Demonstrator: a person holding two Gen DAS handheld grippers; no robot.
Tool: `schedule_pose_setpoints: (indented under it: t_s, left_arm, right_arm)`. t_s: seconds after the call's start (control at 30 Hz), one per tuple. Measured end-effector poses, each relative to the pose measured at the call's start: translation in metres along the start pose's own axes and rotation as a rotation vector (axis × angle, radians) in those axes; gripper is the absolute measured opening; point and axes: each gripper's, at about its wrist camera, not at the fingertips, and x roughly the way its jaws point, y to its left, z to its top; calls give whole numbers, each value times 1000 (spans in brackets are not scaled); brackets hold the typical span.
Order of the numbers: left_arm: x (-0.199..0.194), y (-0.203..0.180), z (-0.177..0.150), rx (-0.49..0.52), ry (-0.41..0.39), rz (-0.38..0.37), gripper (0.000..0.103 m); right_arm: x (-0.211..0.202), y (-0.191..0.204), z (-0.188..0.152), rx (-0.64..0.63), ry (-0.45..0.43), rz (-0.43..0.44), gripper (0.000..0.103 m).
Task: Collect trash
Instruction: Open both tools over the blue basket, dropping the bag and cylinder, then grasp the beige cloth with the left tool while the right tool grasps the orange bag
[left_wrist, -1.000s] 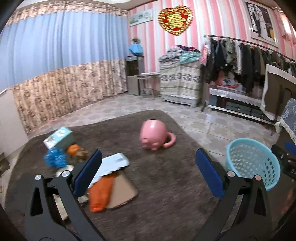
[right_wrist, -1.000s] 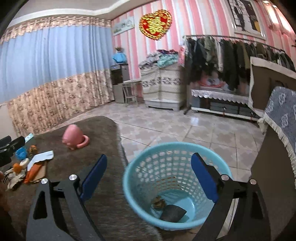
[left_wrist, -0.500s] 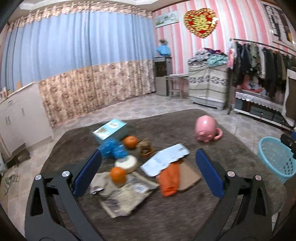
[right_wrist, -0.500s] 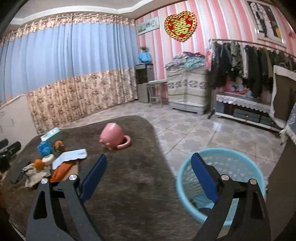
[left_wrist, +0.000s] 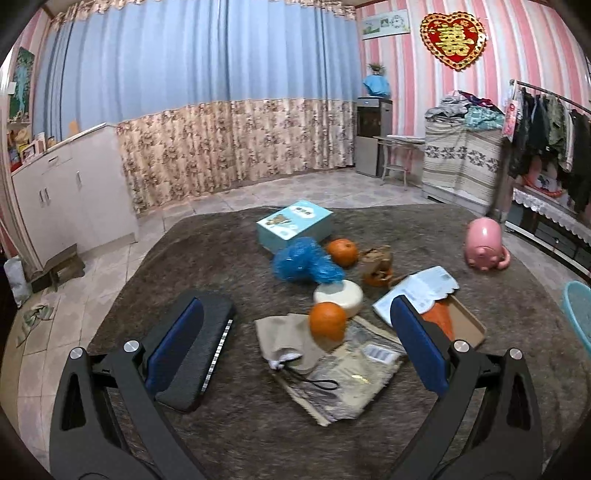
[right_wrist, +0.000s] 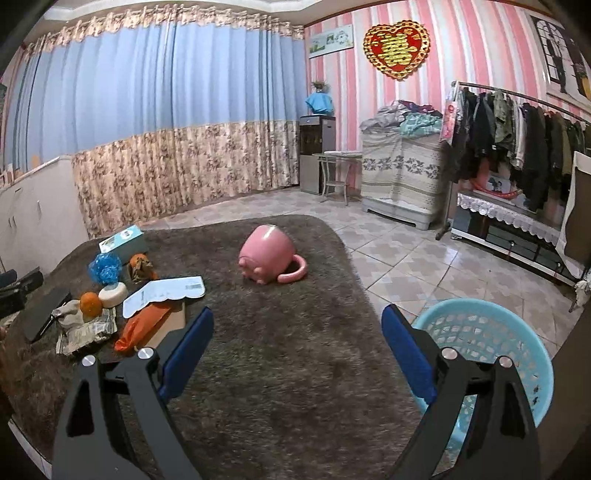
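1. Litter pile (left_wrist: 332, 332) sat at frame centre on the rug (left_wrist: 229, 258), left gripper (left_wrist: 295, 343) spread wide and empty, framing it, likely lining up a pick.
2. Right gripper (right_wrist: 295, 350) was wide open, empty; basket (right_wrist: 487, 332) lower right, kept near for drops.

A gold double-happiness character 囍 fills the red heart wall ornament (left_wrist: 453, 37).

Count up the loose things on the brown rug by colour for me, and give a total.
Orange: 3, two oranges and an orange packet
Blue: 2, box, crumpled blue bag
Pink: 1, pig mug
White: 2, round tub, envelope
Black: 1, flat case
Total: 9
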Motion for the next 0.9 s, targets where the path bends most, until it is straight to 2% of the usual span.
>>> schedule_pose_setpoints:
  t_s: [0.2,0.33,0.6,0.77,0.9]
  left_arm:
    - [8,20,-6,-10,10,26,98]
    - [20,23,-18,-2,44,44,98]
    - [41,14,-50,-17,160,-48,97]
    - [49,20,-48,-41,166,-50,92]
    - [60,18,-35,-16,153,-40,80]
  right_arm:
    - [18,18,-3,-11,32,31,91]
    - [32,29,-5,-5,58,48,91]
    - [49,47,-13,-54,102,54,91]
    - [53,53,-14,-71,111,61,90]
    - [53,53,-14,-70,112,61,91]
